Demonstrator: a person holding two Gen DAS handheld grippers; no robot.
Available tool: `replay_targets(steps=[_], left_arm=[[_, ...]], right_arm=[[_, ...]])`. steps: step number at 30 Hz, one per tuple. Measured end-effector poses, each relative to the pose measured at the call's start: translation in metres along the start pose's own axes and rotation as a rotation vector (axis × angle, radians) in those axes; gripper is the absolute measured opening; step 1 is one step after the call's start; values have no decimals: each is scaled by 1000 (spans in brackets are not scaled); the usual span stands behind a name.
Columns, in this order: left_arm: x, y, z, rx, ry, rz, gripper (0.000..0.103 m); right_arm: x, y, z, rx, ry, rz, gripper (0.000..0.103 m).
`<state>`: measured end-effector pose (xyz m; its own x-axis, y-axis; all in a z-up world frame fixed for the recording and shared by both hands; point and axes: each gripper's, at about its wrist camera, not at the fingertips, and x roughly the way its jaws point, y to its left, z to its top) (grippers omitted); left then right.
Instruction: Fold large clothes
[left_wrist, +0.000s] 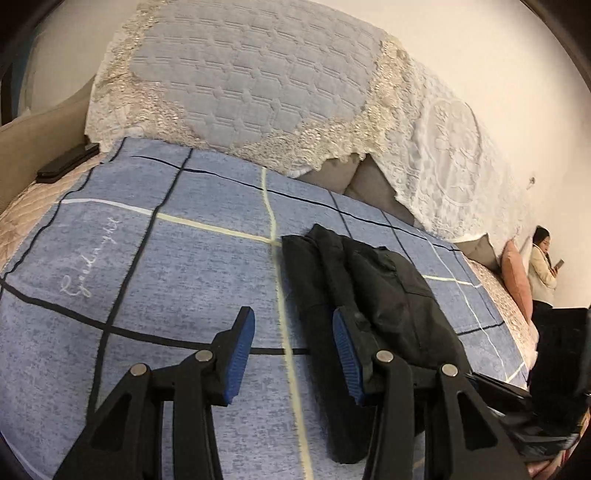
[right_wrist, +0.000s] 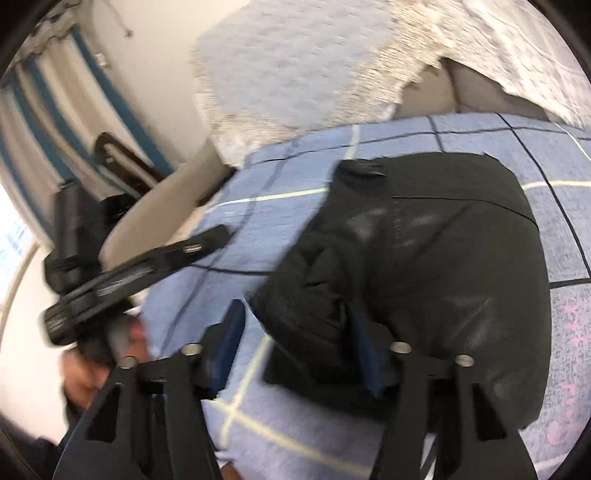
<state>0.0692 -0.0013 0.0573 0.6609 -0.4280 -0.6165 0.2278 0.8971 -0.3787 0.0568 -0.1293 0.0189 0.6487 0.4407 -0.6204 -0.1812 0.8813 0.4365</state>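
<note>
A black garment (left_wrist: 369, 295), folded into a thick bundle, lies on the blue checked sheet (left_wrist: 166, 277). My left gripper (left_wrist: 295, 332) hovers open just left of the bundle. Only sheet shows between its blue pads (left_wrist: 242, 347), and its right finger stands against the garment's near edge. In the blurred right wrist view the garment (right_wrist: 443, 266) fills the middle. My right gripper (right_wrist: 299, 332) is open at its near left corner; a rumpled fold of the cloth lies between the fingers, and the pads do not press on it. The left gripper (right_wrist: 214, 236) shows blurred at the left, held by a hand (right_wrist: 85, 373).
Behind the sheet rises a sofa back under a grey quilted cover with lace trim (left_wrist: 240, 85). A black flat device (left_wrist: 68, 162) lies at the far left. A pink cushion (left_wrist: 517, 280) and a person looking at a phone (left_wrist: 541, 266) are at the right end. Striped curtains (right_wrist: 55, 122) hang left.
</note>
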Motion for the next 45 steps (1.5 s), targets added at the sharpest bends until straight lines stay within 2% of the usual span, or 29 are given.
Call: replay_targets(steps=[3, 5, 6, 8, 10, 11, 13, 14, 15, 18, 20, 22, 28, 33, 37, 41, 45], left_arm=[[-4, -5, -2, 7, -2, -29, 46], [-5, -8, -1, 5, -6, -57, 46], [-7, -12, -2, 2, -8, -77, 46], [-8, -25, -3, -5, -9, -147, 46], [-9, -46, -6, 25, -9, -206, 46], [-7, -59, -8, 60, -10, -212, 46], [2, -79, -15, 135, 10, -182, 46], [12, -85, -21, 162, 46, -138, 38], [21, -84, -28, 157, 88, -111, 27], [39, -63, -52, 50, 179, -78, 25], [35, -53, -61, 2, 171, -93, 23], [30, -54, -65, 5, 161, -78, 23], [31, -67, -72, 53, 122, -9, 23], [31, -67, -70, 73, 121, 5, 23], [32, -66, -71, 83, 118, 10, 24], [33, -65, -72, 88, 118, 9, 24], [34, -66, -72, 101, 119, 18, 25]], right_arm=[[-23, 5, 0, -15, -14, 58, 59], [-44, 1, -3, 0, -84, 86, 59], [-54, -5, -4, 11, -125, 63, 59], [-66, -22, -3, 44, -179, -46, 58], [-65, -41, -2, 80, -175, -161, 36], [-61, -52, -1, 91, -166, -208, 24], [-53, -66, -1, 113, -148, -259, 22], [-47, -70, -1, 117, -138, -264, 20], [-44, -72, -2, 116, -128, -264, 20], [-34, -65, -13, 72, -94, -255, 19], [-21, -53, -23, -15, -74, -292, 19], [-14, -50, -30, -60, -68, -319, 20], [-15, -54, -36, -71, -72, -309, 20], [-21, -51, -25, -84, -41, -301, 19], [-32, -52, -11, -97, -72, -335, 19], [-19, -62, 3, -116, -37, -362, 19], [2, -69, 2, -137, 4, -375, 19]])
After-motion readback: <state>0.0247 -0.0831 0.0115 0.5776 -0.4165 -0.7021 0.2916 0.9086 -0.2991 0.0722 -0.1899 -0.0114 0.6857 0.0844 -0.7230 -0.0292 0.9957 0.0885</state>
